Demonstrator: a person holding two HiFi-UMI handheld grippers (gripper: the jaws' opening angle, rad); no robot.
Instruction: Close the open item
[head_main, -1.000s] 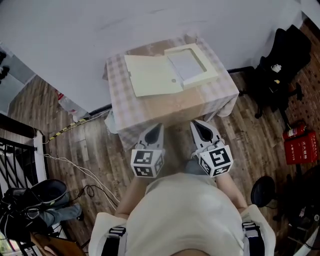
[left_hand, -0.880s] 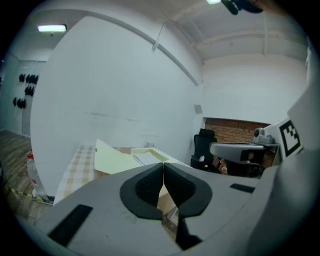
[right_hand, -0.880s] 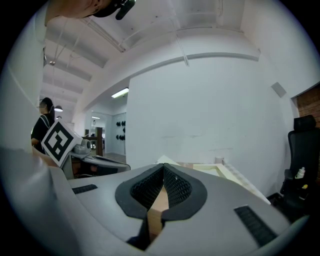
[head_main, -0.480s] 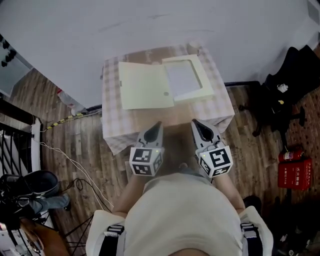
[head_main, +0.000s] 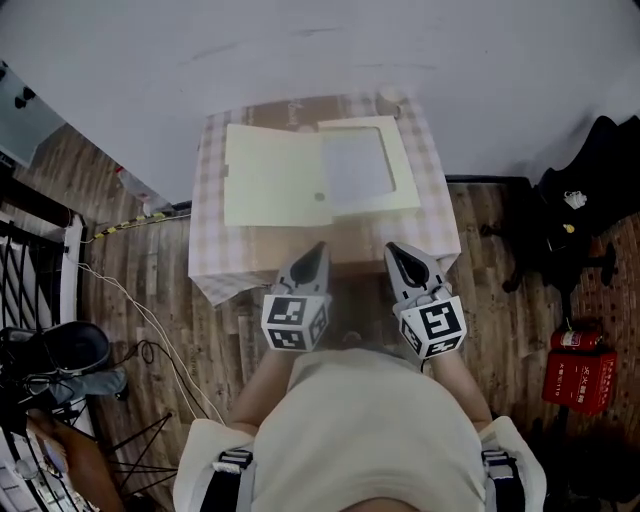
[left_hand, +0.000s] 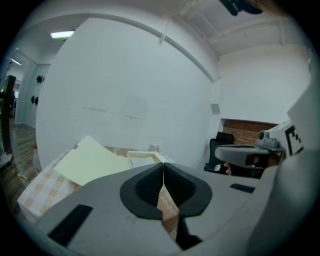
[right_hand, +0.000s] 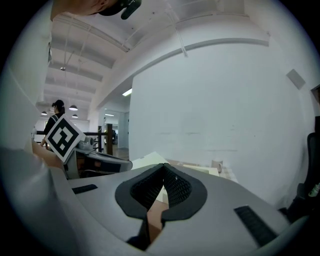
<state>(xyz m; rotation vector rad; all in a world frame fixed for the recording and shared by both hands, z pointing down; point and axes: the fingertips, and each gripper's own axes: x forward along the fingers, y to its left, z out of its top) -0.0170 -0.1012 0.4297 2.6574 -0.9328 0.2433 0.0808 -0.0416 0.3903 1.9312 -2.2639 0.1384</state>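
A pale yellow flat box lies open on the small table with a checked cloth. Its lid is folded flat to the left, and the tray shows a white inside. In the left gripper view the lid and the tray lie ahead. My left gripper is shut and empty, over the table's near edge and short of the lid. My right gripper is shut and empty too, level with it and short of the tray. Their jaws meet at the tips.
A small cup stands at the table's far right corner against the white wall. A black office chair and a red box are to the right. Cables and a dark bag lie on the wooden floor at the left.
Both grippers have moved forward to the table's near edge, still shut. The table and box now sit squarer and closer below them. The box lies as before.
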